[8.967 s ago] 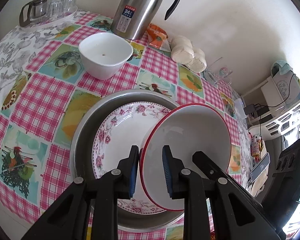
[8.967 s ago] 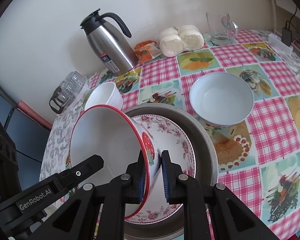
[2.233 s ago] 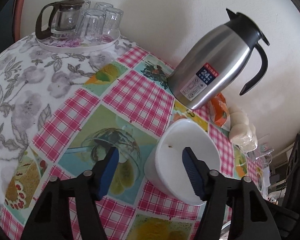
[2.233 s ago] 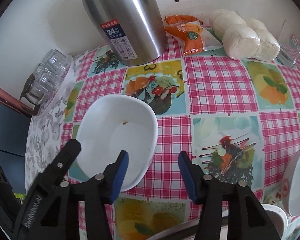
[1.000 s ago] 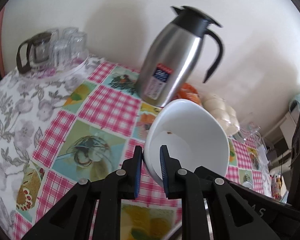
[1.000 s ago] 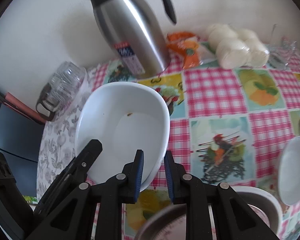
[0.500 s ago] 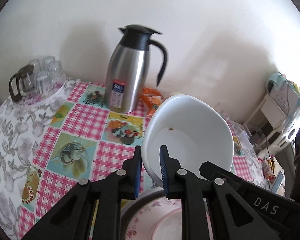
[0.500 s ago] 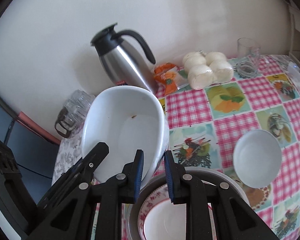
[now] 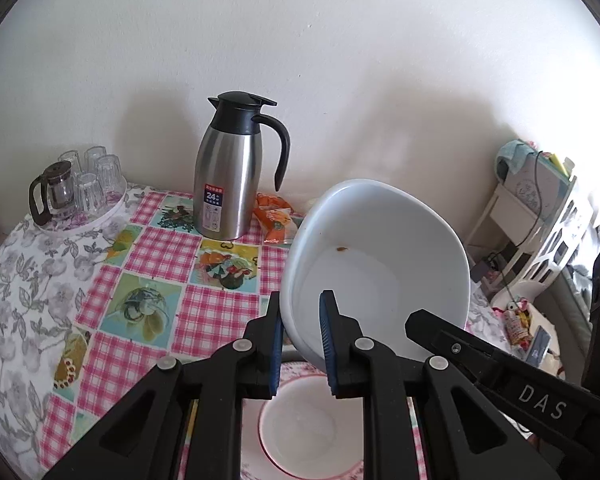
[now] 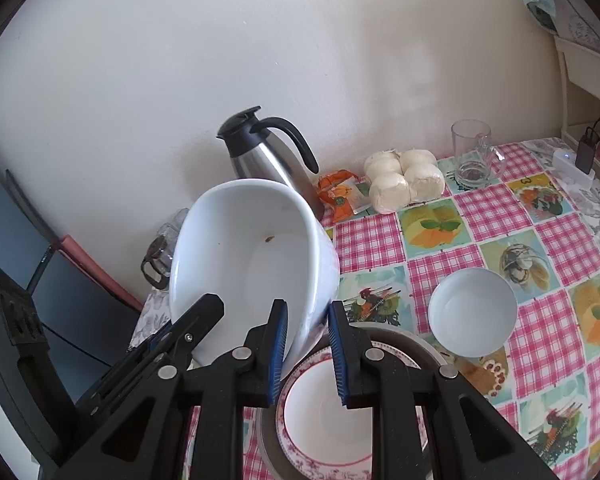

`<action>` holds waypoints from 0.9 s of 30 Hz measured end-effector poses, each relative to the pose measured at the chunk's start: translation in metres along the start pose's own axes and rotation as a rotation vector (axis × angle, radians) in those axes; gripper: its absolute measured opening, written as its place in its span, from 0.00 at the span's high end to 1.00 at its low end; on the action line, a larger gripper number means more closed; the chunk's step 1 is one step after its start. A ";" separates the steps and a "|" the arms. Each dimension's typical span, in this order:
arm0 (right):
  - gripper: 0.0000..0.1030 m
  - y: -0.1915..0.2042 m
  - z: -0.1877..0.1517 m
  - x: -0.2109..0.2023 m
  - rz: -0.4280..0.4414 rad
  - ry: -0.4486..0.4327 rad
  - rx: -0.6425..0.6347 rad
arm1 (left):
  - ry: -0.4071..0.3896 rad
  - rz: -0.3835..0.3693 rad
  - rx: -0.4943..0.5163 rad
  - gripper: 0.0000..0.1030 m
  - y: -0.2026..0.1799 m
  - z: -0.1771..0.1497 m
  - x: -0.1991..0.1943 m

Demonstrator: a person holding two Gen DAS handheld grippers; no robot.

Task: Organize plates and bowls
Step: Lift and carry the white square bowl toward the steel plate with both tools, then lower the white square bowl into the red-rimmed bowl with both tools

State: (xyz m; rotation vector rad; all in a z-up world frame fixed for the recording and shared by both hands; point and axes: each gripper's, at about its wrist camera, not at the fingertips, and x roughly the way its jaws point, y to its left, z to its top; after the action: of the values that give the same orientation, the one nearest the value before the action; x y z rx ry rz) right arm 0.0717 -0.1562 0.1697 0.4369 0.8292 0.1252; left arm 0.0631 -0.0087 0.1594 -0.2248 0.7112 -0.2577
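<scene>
Your table (image 10: 548, 216) wears a pink-checked cloth with fruit pictures. On it you have a steel thermos jug (image 9: 228, 184), a tray of glasses (image 9: 80, 204), an orange packet (image 10: 340, 194), bagged buns (image 10: 404, 180), a glass mug (image 10: 472, 154), a small white bowl (image 10: 472, 312) and a metal basin (image 10: 424, 350).

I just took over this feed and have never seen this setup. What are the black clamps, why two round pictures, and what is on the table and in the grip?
No robot arm here: a person holds a clamp-like gripper in each hand, and a fisheye camera on each looks along its jaws. One picture is the left gripper, the other the right gripper. Both are shut on opposite rim edges of one deep white bowl, lifted and tilted above a stack: a red-rimmed bowl on a floral plate in a metal basin. On the checked tablecloth also sit a small white bowl, a steel thermos jug, buns, a snack packet, a glass mug and a tray of glasses.
</scene>
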 end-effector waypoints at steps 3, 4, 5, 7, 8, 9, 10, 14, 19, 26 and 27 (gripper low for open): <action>0.78 -0.002 -0.006 -0.011 0.009 -0.023 -0.009 | -0.005 -0.008 0.003 0.82 -0.003 -0.006 -0.008; 0.78 -0.002 -0.009 -0.014 0.012 -0.029 -0.012 | -0.006 -0.010 0.004 0.82 -0.004 -0.008 -0.010; 0.78 -0.003 -0.013 -0.018 0.015 -0.036 -0.017 | -0.006 -0.012 0.007 0.83 -0.005 -0.010 -0.011; 0.78 -0.007 -0.020 -0.022 0.023 -0.043 -0.010 | -0.003 -0.005 0.020 0.82 -0.010 -0.014 -0.014; 0.78 -0.009 -0.022 -0.022 0.027 -0.044 -0.007 | 0.000 0.001 0.027 0.83 -0.012 -0.017 -0.015; 0.78 -0.012 -0.026 -0.023 0.034 -0.046 -0.003 | 0.005 0.005 0.033 0.83 -0.014 -0.019 -0.015; 0.78 -0.016 -0.030 -0.024 0.038 -0.048 0.003 | 0.010 0.008 0.039 0.82 -0.016 -0.021 -0.014; 0.78 -0.026 -0.037 -0.024 0.025 -0.029 0.014 | 0.031 0.014 0.054 0.82 -0.023 -0.027 -0.011; 0.78 -0.028 -0.041 -0.030 -0.009 -0.039 -0.005 | 0.045 0.024 0.079 0.82 -0.030 -0.029 -0.011; 0.78 -0.040 -0.040 -0.027 0.009 -0.015 0.017 | 0.077 0.041 0.095 0.82 -0.033 -0.033 -0.007; 0.78 -0.041 -0.040 -0.026 0.008 -0.015 0.017 | 0.078 0.043 0.098 0.82 -0.033 -0.033 -0.007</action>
State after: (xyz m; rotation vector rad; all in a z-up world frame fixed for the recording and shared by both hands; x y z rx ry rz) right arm 0.0218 -0.1875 0.1467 0.4572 0.8146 0.1226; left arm 0.0306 -0.0417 0.1495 -0.1065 0.7777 -0.2602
